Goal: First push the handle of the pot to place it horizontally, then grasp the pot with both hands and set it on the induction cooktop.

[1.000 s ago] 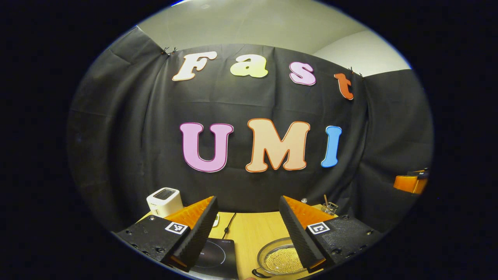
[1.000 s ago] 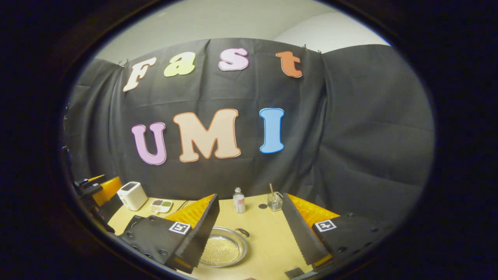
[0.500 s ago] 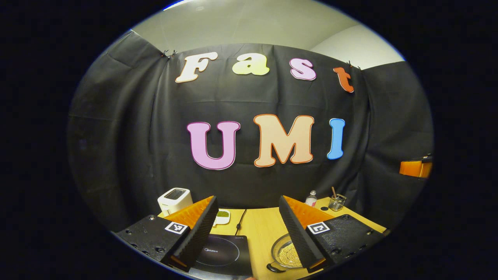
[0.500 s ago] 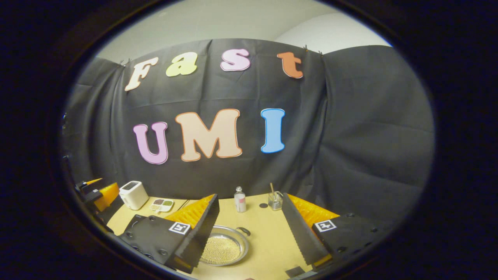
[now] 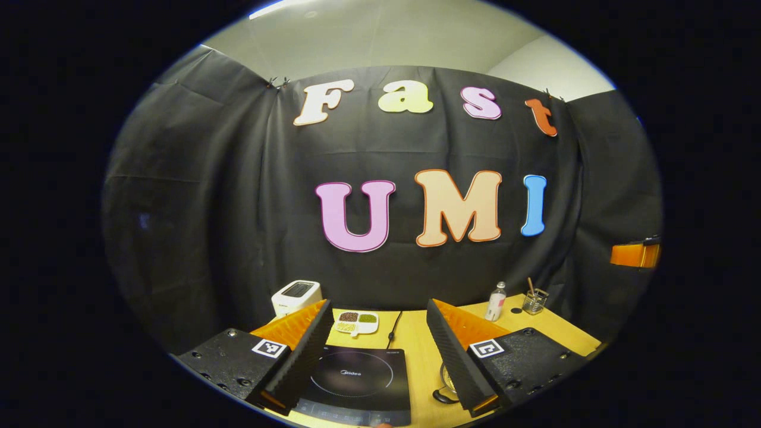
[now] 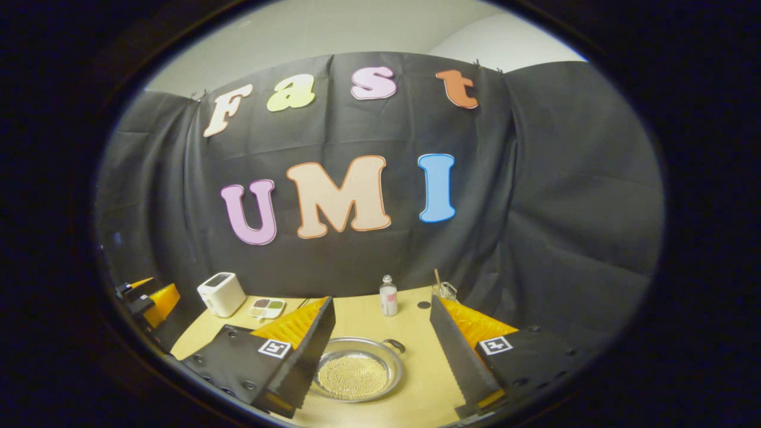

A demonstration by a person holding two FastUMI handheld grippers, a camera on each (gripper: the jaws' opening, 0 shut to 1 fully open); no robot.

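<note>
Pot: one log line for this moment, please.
pot on table, ungrasped | cooktop bare | left claw open | right claw open

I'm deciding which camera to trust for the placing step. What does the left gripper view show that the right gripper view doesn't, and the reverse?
Left gripper view's extra: the induction cooktop, bare on top, with its cable running back. Right gripper view's extra: the pot nearly whole, with grainy contents and one handle; the left catches a sliver. Shared: toaster, divided dish, bottle, glass cup.
</note>
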